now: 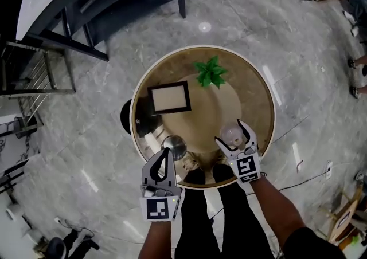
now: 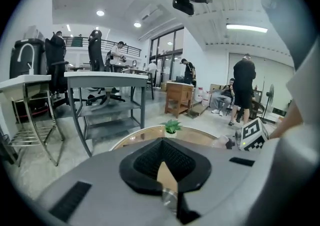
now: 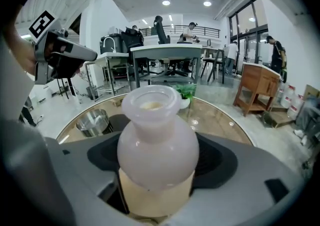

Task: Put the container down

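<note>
1. The frosted pale container (image 3: 156, 140) fills the middle of the right gripper view. Its base is hidden behind the grey jaws, so whether it touches the table (image 1: 258, 89) cannot be told.
2. In the left gripper view, a small beige wedge and a metal piece at the jaw seam are hard to make out.
3. Both forearms are cut off at the bottom edge of the head view.
4. The right gripper (image 1: 231, 135) is clamped on the container's lower body and holds it upright. It is over the near rim of the round glass table, to the right of the steel bowl (image 1: 175, 146).
5. The left gripper (image 1: 166, 152) has its jaws together with nothing between them. Its tip points at the bowl from the near side.
6. A plant (image 1: 210, 73) and a picture frame (image 1: 170, 97) sit farther back on the table.
</note>
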